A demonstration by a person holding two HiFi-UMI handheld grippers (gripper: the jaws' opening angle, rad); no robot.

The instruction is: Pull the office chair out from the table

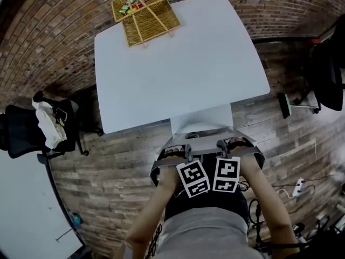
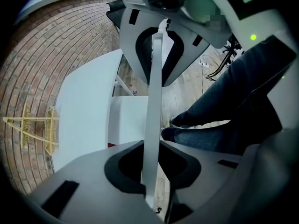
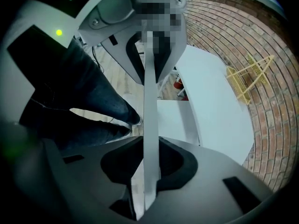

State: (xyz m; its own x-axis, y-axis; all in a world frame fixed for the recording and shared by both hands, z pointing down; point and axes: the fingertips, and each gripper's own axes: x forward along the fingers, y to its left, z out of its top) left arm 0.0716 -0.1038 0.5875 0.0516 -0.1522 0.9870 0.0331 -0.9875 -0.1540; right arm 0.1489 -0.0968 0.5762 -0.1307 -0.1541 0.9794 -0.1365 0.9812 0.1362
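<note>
1. The white table (image 1: 178, 63) took up the middle of the head view. Every place below is given relative to it.
2. The office chair (image 1: 200, 122) stood at the table's near edge, between the table and the person. Its front was tucked under the tabletop, and its back faced away from the table.
3. Two black chairs stood well apart from the table. One was off its left side (image 1: 27, 131) with pale cloth heaped on it, and the other was off its right side (image 1: 326, 74).
4. A yellow wicker basket (image 1: 145, 12) lay on the table's far left corner, well clear of the work.
5. The chair's top rail (image 2: 152, 125) ran parallel to the table's near edge. It showed as a thin pale strip in both gripper views.
6. The left gripper (image 1: 188, 150) and right gripper (image 1: 222, 146) pointed down onto that rail, side by side just off the table's near edge. Neither was nearer to the chair than the other.
7. Each gripper had its jaws drawn narrow and clamped on the rail, with the pads pressing its two faces.
8. Judging from this, the chair lay directly beneath both grippers. The pull should run square to the rail, straight away from the table, with both hands kept even so the chair does not swivel.
</note>
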